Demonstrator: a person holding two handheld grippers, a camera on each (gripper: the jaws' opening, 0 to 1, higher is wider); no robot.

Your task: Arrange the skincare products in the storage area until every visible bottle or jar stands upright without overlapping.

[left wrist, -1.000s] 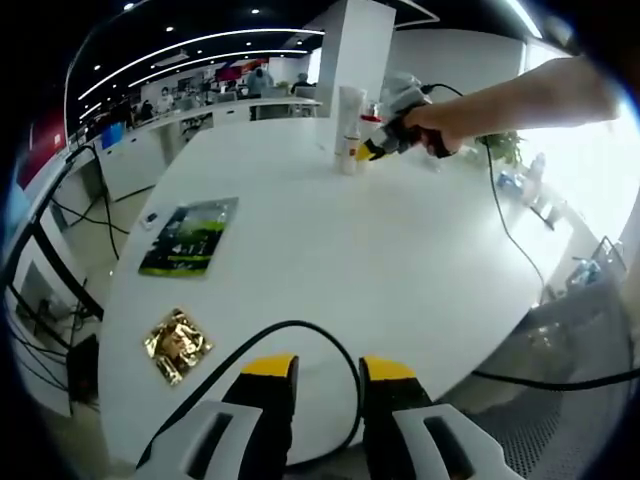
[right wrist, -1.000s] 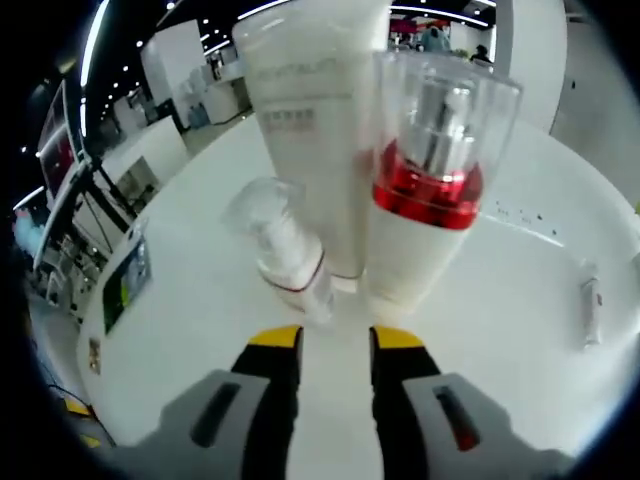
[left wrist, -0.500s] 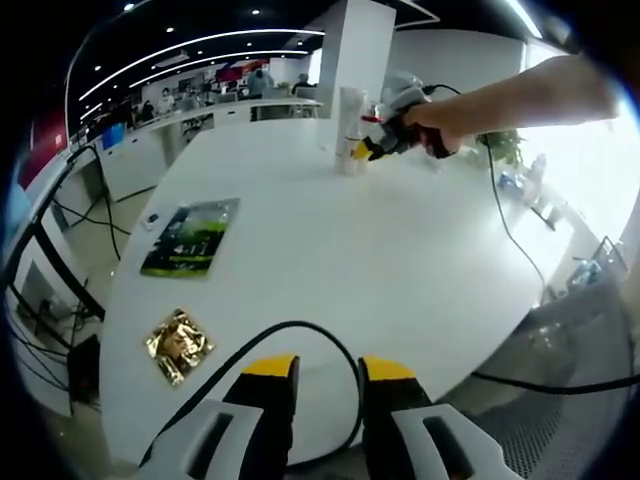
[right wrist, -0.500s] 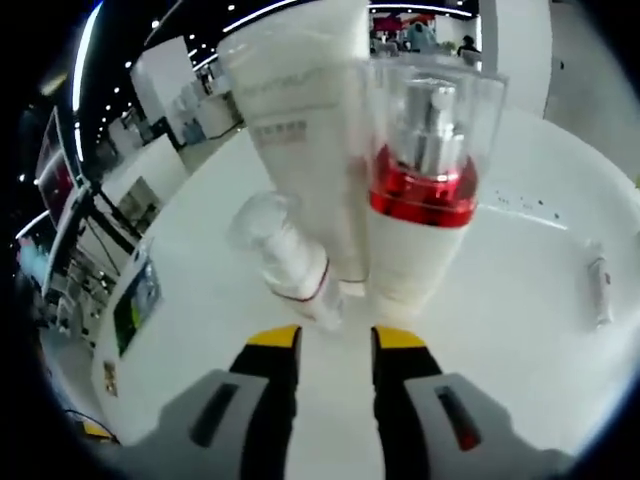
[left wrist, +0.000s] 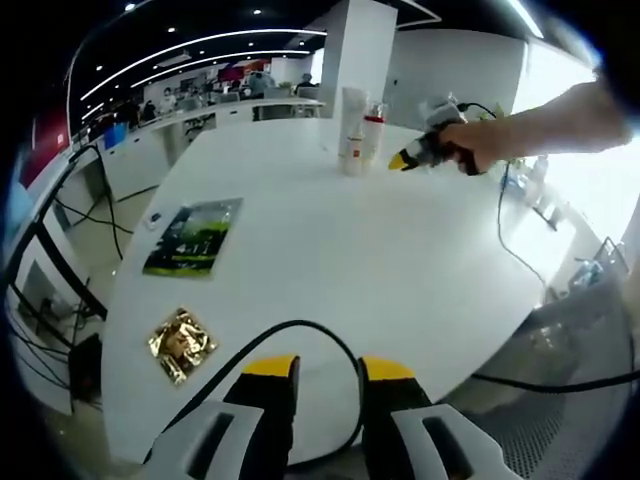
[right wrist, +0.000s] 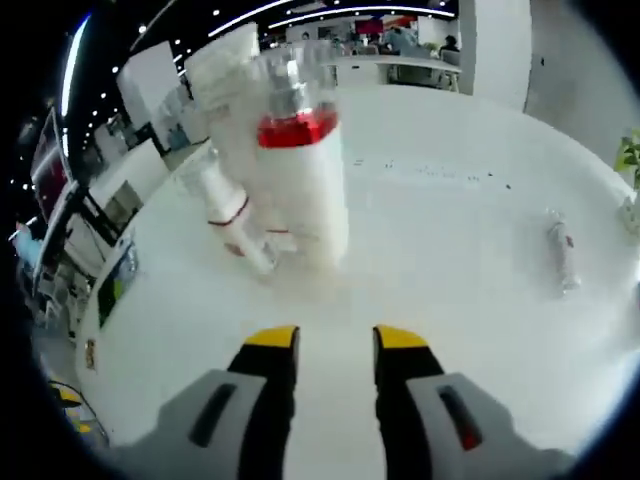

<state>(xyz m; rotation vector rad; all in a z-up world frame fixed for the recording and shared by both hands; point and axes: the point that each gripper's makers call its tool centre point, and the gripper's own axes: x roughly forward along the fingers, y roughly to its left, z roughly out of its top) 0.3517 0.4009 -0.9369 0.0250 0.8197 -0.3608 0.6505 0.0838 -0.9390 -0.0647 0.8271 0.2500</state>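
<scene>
Glossy white table, cylindrical red-collared bottle, clear cap.

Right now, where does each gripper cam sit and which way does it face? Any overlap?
Left gripper view: rides low at the near edge of the round white table, looking across it; own yellow-tipped left gripper at bottom, a person's arm holding the right gripper far off.
Right gripper view: close to the products, facing the red-banded white pump bottle; own right gripper at bottom.
Shared: the table and the bottle cluster.
</scene>
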